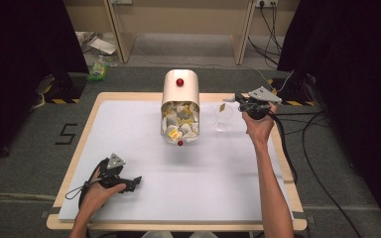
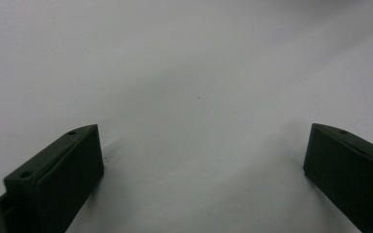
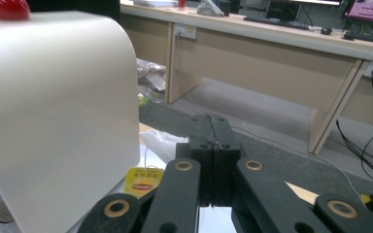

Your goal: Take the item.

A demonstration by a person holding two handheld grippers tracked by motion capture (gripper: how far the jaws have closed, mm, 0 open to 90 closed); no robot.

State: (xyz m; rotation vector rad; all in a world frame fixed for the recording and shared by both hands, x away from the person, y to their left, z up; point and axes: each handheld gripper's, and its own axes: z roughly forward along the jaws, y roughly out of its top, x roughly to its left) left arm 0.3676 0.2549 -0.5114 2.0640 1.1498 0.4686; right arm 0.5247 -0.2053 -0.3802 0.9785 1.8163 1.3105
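Several items cannot be fully verified. In the right gripper view the glass cup is masked by the linkage of the right gripper [image 3: 212, 160], and a tea bag [image 3: 162, 141] shows as a pale shape partly behind the jaws, its yellow tag [image 3: 142, 182] lying lower and partly cut off by the linkage. A thin string appears to run up between the closed jaws, but whether the pads actually pinch it is too fine to confirm. The cream-coloured dispenser [image 3: 58, 126] is cut off by the left and bottom frame edges there, with one red knob [image 3: 8, 8] at the top edge.

In the high view the tea bag [image 1: 222, 107] is a small yellowish speck hanging just off the tip of the right gripper [image 1: 230, 99], directly above the clear glass cup [image 1: 222, 118]; whether it touches the rim cannot be told. The cup stands just beside the dispenser [image 1: 180, 105], on its right, whose open front shows a heap of further tea bags [image 1: 180, 123], individually indistinct.

Jaws: the right pair stands pressed together, no gap visible, with the bag dangling at the tip. The left gripper [image 1: 135, 181] rests low over the white table sheet [image 1: 203, 173], near the front left corner, well apart from the dispenser. In the left gripper view the left gripper [image 2: 204, 145] has its jaws spread wide, with bare sheet [image 2: 199, 87] between them and nothing held.
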